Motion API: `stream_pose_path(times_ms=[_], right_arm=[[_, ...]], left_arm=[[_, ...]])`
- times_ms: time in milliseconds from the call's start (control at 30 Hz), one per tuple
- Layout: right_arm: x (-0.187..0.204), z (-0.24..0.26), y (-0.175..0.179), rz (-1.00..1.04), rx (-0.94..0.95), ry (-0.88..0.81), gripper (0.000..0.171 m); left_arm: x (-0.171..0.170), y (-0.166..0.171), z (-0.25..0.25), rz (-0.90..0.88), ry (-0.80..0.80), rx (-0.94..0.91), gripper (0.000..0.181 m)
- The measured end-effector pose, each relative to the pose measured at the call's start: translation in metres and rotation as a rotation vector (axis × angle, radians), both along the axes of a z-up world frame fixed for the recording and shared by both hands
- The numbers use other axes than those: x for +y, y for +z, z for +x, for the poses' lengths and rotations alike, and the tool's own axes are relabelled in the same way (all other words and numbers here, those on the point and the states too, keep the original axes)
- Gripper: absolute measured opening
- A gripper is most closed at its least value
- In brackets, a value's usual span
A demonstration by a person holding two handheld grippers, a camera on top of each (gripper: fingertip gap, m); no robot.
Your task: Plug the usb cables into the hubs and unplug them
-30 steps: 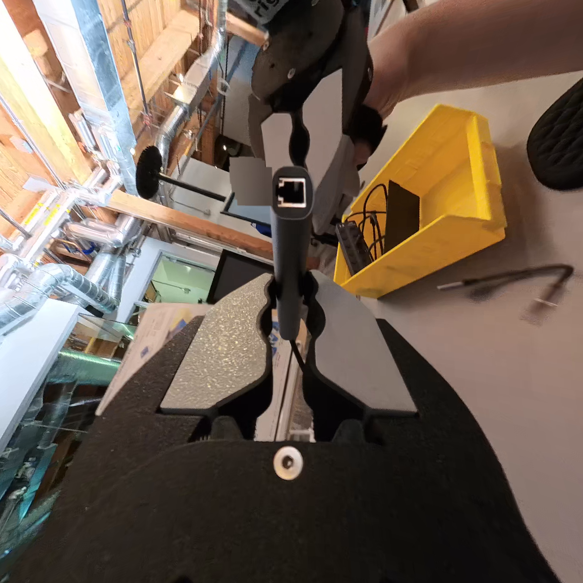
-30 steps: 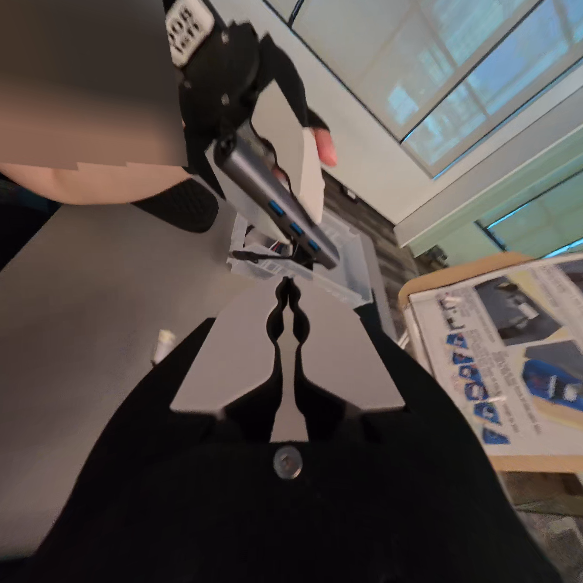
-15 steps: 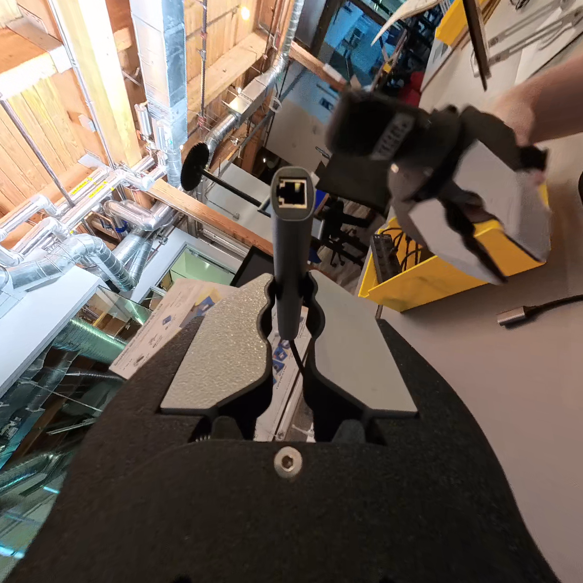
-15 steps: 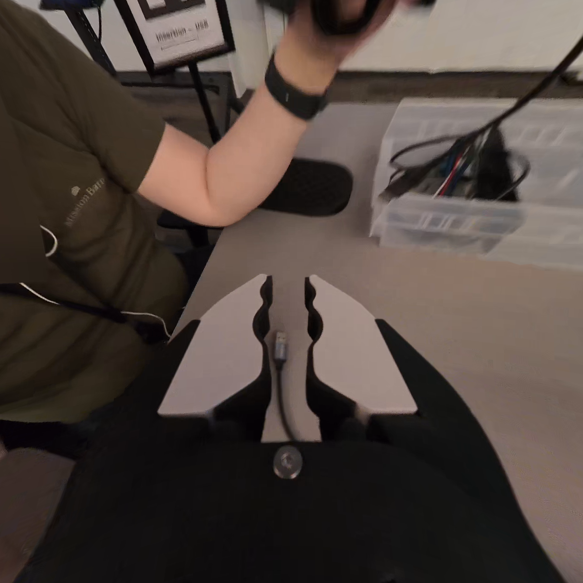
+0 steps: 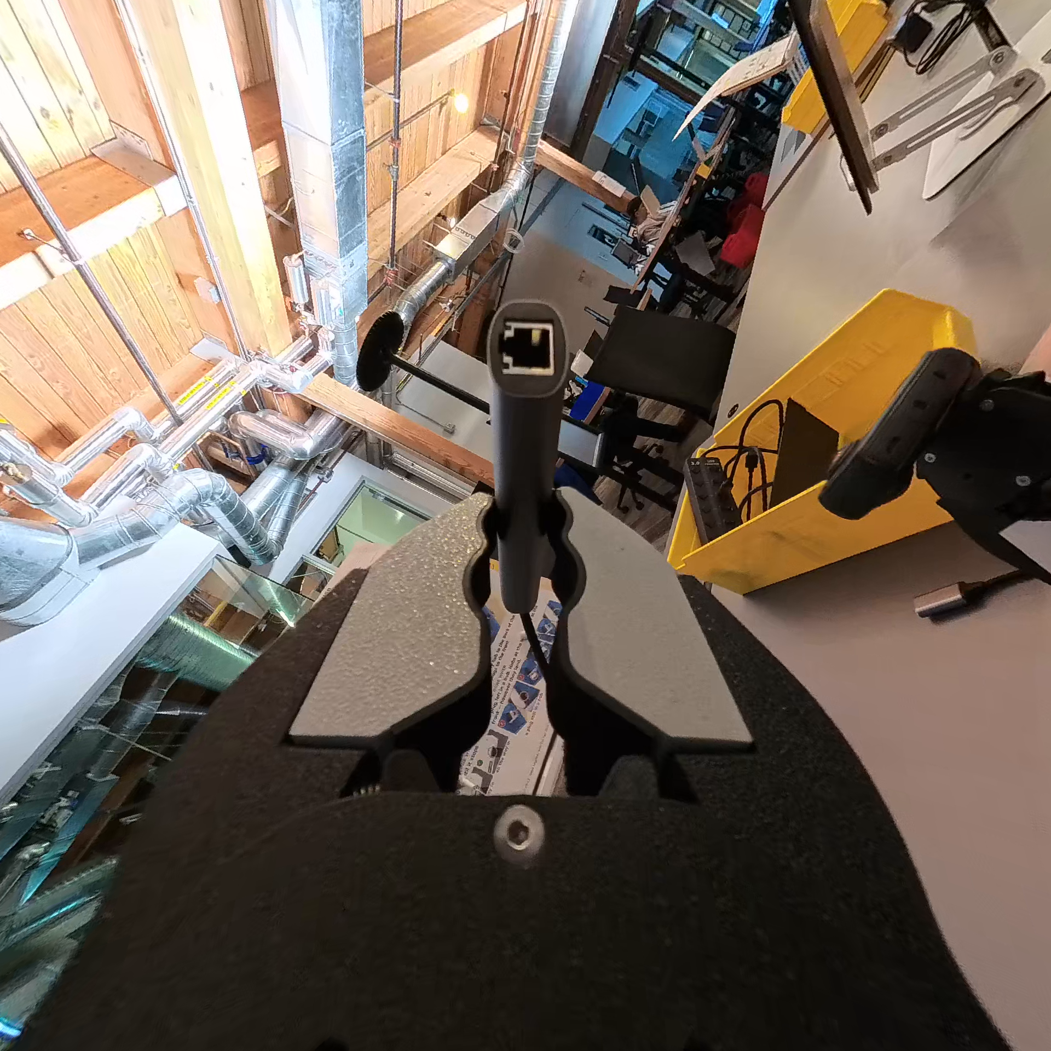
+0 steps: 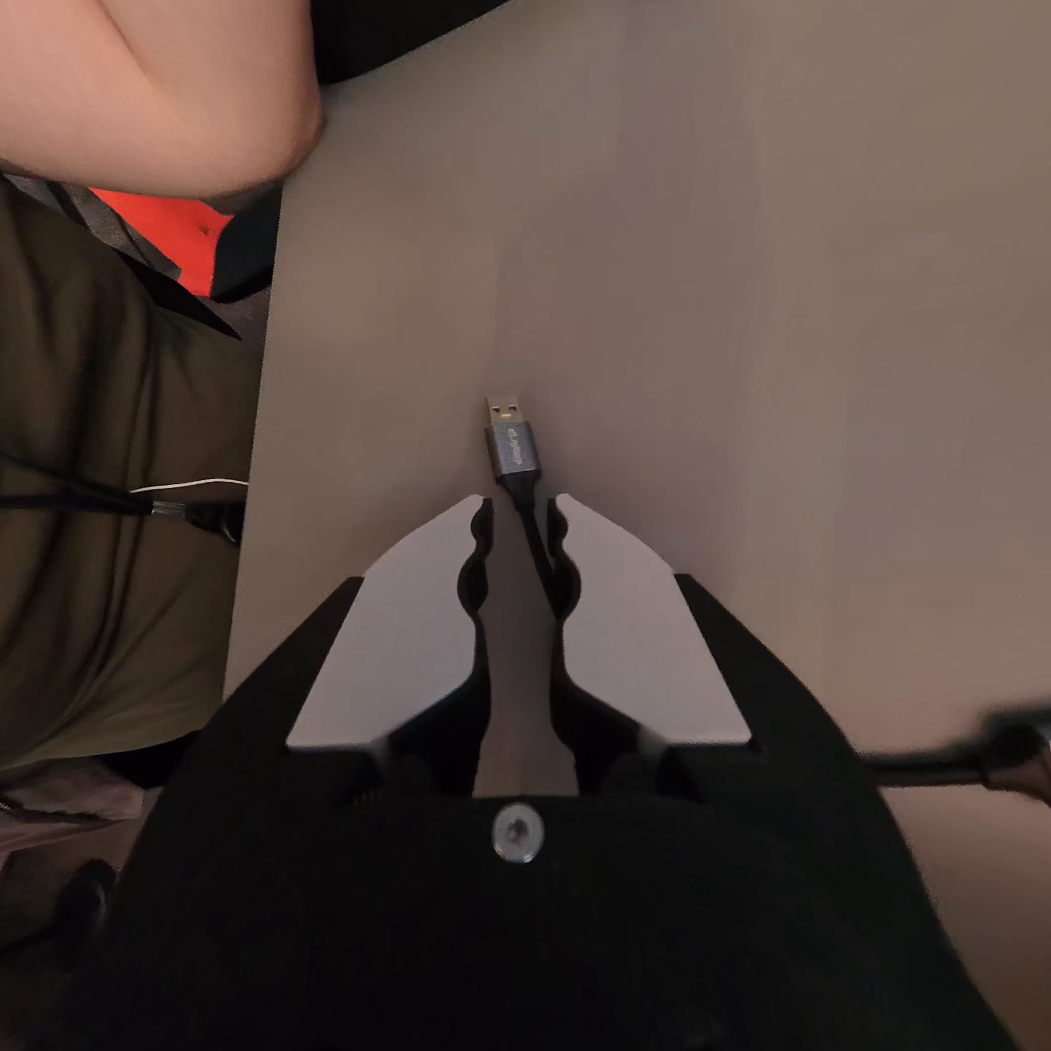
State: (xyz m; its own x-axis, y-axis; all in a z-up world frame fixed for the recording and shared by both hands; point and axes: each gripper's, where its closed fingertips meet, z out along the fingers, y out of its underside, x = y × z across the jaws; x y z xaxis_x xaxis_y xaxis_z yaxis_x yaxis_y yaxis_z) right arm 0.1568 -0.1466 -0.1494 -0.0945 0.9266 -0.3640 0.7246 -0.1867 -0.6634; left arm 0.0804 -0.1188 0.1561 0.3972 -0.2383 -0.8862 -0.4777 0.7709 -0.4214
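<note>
My left gripper (image 5: pixel 524 512) is shut on a dark grey USB hub (image 5: pixel 523 455) and holds it raised in the air, its network-port end (image 5: pixel 526 352) pointing away from me. A grey USB plug (image 6: pixel 510 443) on a black cable (image 6: pixel 532 529) lies on the grey table (image 6: pixel 739 341). My right gripper (image 6: pixel 517 503) is open and low over the table, with the cable running between its fingers and the plug just beyond the tips. In the left wrist view the right gripper (image 5: pixel 967 455) shows at the right edge, above the same plug (image 5: pixel 944 600).
A yellow bin (image 5: pixel 824 540) holding a black multi-port hub and cables stands on the table behind the right gripper. A person's arm (image 6: pixel 142 85) and olive shirt (image 6: pixel 114 512) are at the table's left edge. Another blurred cable end (image 6: pixel 1012 756) lies to the right. Across from one pair of fingers to the other is roughly 30 cm.
My right gripper left the hub, swung down to the table, opened, and moved along the USB cable so the plug now lies past its fingertips. The left gripper keeps holding the hub.
</note>
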Motion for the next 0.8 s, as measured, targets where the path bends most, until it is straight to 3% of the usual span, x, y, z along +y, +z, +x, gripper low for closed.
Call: stream_pose_path(times_ms=[600,800], right_arm=[[0.009,-0.01,0.001,0.162,-0.091,0.114,0.019],[0.004,-0.012,-0.01,0.093,-0.114,0.152,0.01]], left_arm=[[0.006,-0.007,0.008,-0.01,0.019,0.039,0.017],[0.006,-0.007,0.009,-0.01,0.019,0.042,0.017]])
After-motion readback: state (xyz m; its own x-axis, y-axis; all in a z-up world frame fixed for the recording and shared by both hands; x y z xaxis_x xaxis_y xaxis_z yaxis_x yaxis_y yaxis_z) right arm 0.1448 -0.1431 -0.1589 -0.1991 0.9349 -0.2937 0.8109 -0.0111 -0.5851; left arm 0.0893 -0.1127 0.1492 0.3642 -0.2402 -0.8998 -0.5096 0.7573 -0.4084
